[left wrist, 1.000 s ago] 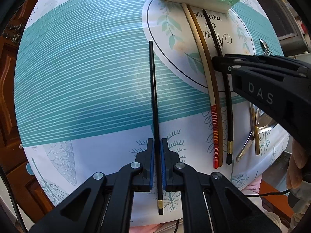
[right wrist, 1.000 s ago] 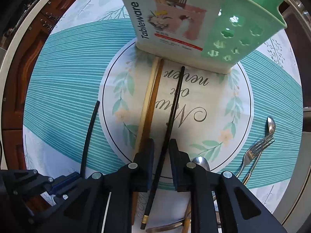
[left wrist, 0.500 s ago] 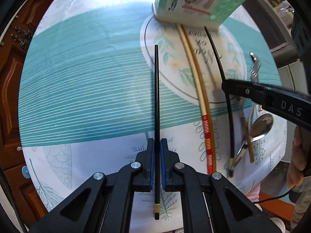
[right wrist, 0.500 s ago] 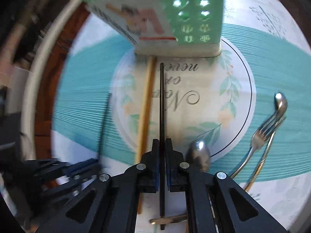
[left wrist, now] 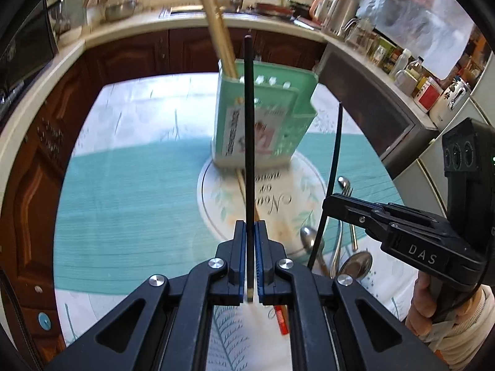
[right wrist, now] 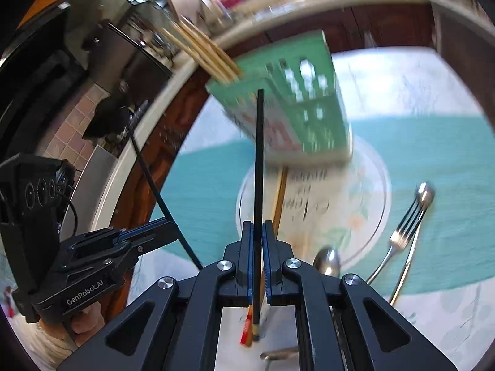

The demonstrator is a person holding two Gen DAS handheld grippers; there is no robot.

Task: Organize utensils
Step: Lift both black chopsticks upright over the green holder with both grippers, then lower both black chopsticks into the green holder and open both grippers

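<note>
You're clamping one thin black chopstick [left wrist: 249, 142] in your left gripper [left wrist: 247, 249], blue pads pinched tight on it near its gold-tipped end; the stick is pointing up and away, crossing in front of the mint-green perforated plastic utensil holder [left wrist: 297, 117]. That holder is standing upright on the round table's teal-and-white leaf-print tablecloth [left wrist: 123, 204], at the far edge of the cloth's white printed circle. Several tan wooden chopsticks [left wrist: 216, 31] are already sticking out of its left compartment, leaning left. The holder's paper label is too blurred to read here. Script lettering inside the circle is showing upside down and isn't legible either.

To the right, your right gripper [right wrist: 256, 252] is clenching a second black chopstick [right wrist: 258, 185] the same way, lifted clear of the cloth. Its side is reading "DAS" in the left wrist view; the left gripper's body is reading "GenRobot.AI" in the right wrist view.

Lying on the cloth: one tan chopstick with a red end [right wrist: 278, 204] just beside the right one's pads, a steel spoon [right wrist: 326, 261] next to it, then a steel fork [right wrist: 405, 225] and another spoon [right wrist: 425, 193] further right.
</note>
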